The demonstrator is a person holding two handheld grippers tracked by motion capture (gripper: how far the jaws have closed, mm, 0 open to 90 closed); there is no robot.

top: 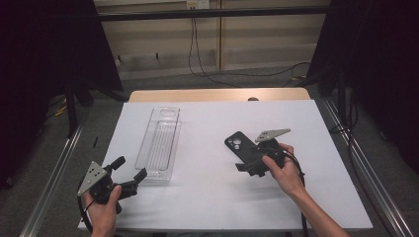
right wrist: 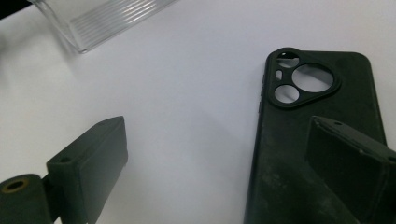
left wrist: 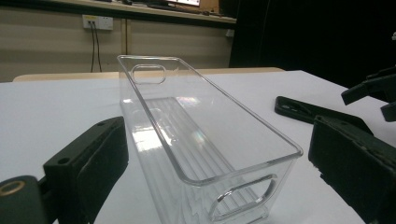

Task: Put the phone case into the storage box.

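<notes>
The right gripper view resolves three camera cut-outs in one black phone case [right wrist: 317, 135], lying flat on the white table [right wrist: 187, 93] under the right tongs [right wrist: 224, 163], whose jaws stand open and grip nothing. The left gripper view shows one clear plastic bin [left wrist: 196, 135] just ahead of the open, empty left tongs [left wrist: 219, 172]. Two tongs counted.

A black phone case [top: 239, 146] is lying flat, camera cutouts up, on the white table. A clear bin [top: 159, 142] is standing empty, well apart.
</notes>
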